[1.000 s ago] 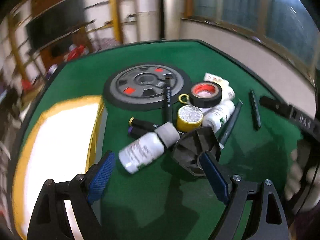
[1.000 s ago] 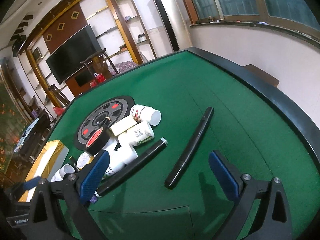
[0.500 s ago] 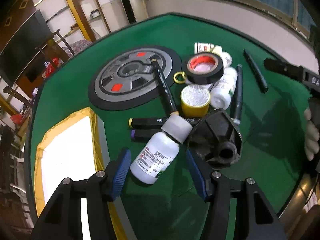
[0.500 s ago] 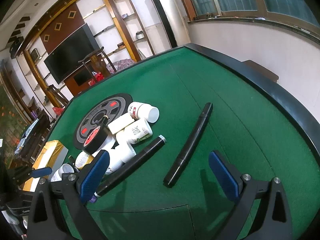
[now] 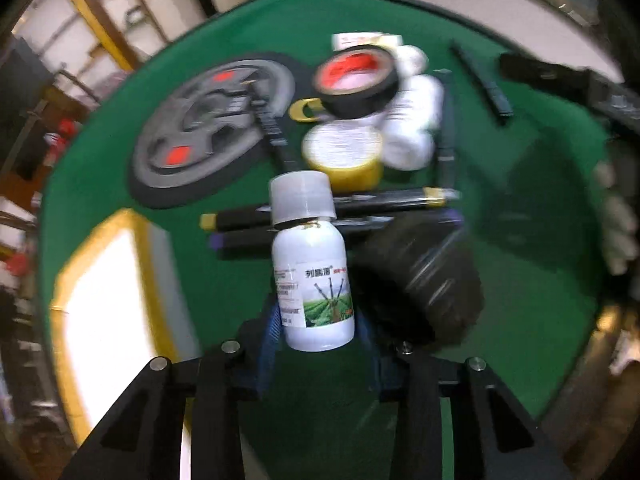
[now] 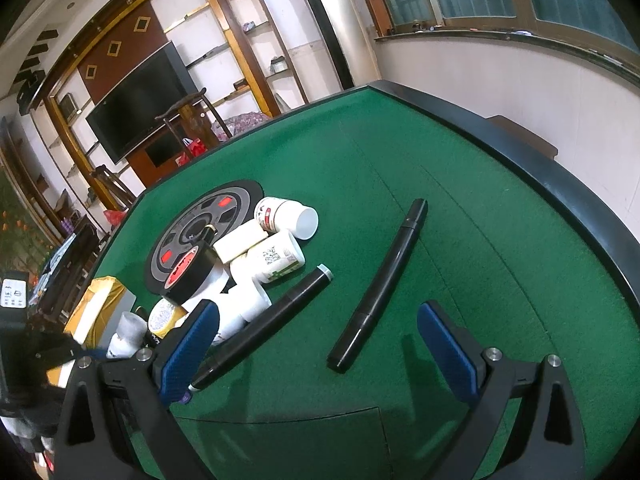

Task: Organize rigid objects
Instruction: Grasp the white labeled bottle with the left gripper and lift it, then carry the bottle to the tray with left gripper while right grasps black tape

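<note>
My left gripper (image 5: pixel 316 330) is shut on a white bottle (image 5: pixel 310 276) with a grey cap, its blue pads pressed on the bottle's base. The bottle points away from me above two black markers (image 5: pixel 352 204). A black lens-like object (image 5: pixel 428 276) lies just right of it. Beyond are a yellow tape roll (image 5: pixel 344 154), a black tape roll (image 5: pixel 356 80) with a red core, and white bottles (image 5: pixel 412 120). My right gripper (image 6: pixel 318 350) is open and empty above the green table, with a black pen (image 6: pixel 380 288) and a black marker (image 6: pixel 268 324) lying between its fingers.
A grey weight plate (image 5: pixel 208 128) lies at the back left of the green table (image 5: pixel 540 200). A yellow-rimmed white box (image 5: pixel 104 300) sits at the left. In the right wrist view several white bottles (image 6: pixel 276 256) are piled by the plate (image 6: pixel 204 232). The table's dark raised edge (image 6: pixel 560 184) runs along the right.
My left gripper has closed on the white bottle and the bottle now points straight ahead. The view is blurred from motion. My right gripper has barely moved.
</note>
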Available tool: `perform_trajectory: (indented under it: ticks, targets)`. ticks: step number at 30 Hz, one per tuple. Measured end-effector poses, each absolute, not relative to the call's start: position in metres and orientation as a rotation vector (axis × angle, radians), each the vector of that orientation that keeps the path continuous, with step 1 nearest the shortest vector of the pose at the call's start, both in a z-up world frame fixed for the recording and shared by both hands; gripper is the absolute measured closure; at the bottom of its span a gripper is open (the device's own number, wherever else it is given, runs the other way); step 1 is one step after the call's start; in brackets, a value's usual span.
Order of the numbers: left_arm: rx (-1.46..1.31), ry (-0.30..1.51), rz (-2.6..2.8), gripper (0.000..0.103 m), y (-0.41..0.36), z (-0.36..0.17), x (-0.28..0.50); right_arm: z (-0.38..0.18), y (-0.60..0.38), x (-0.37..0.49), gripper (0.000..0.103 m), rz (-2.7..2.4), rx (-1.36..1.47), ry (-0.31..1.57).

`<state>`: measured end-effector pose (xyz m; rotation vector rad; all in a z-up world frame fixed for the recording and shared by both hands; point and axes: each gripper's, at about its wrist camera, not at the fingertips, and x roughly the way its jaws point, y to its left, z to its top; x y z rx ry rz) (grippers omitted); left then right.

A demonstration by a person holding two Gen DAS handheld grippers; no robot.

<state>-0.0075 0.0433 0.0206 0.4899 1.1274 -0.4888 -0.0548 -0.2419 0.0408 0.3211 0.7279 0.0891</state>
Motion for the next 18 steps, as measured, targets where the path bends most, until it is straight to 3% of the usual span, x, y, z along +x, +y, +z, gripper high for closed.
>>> perform_trajectory:
  ticks: [18]
  targets:
    - [0.413, 1.083, -0.352, 0.067, 0.025, 0.018, -0.001, 0.037, -0.24, -0.054, 0.003, 0.093, 0.327, 0.737]
